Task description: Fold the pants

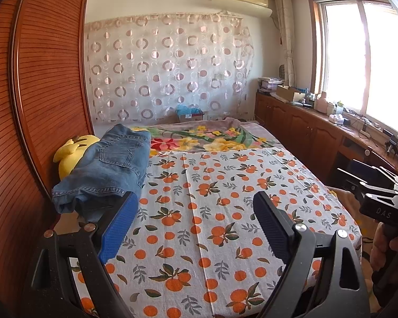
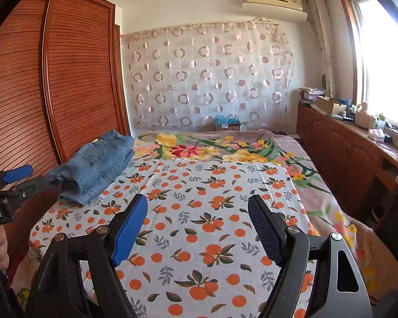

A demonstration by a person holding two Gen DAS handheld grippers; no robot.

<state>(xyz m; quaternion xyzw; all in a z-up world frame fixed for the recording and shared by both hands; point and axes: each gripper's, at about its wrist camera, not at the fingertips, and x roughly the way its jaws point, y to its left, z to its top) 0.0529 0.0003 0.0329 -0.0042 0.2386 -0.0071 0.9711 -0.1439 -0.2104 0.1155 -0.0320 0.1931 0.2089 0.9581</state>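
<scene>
The pants [image 1: 111, 164] are blue denim jeans lying in a compact folded stack at the left edge of the bed [image 1: 225, 238], on the orange-print sheet [image 2: 199, 225] and close to the wooden wardrobe [image 1: 39, 92]. In the left wrist view the stack rests partly against a yellow plush toy [image 1: 71, 151]; the right wrist view hides the toy behind the denim.

Both tools hang above the sheet, apart from the garment. The left tool [image 1: 196, 228] has its jaws spread wide with nothing between them; its left finger sits just beside the near hem end of the stack. The right tool [image 2: 197, 228] is likewise released and holds nothing, well apart from the pants.

Handling properties, judged from appearance:
- Denim is moderately heavy and stiff for a fabric; it holds a crease but sags when lifted from one point.
- The surface is coarse, so the ribbed pads [image 2: 130, 228] should grip without slipping.
- Nothing is fragile. Seams and hems are thick and give the firmest purchase.

Recommended grasp: take the stack at the stitched hem end nearest the tools, or at the waistband end, pinching all layers together. It appears several layers thick, though the layer count cannot be confirmed from these angles. Use both tools, one at each corner, to keep the fold from opening.
</scene>
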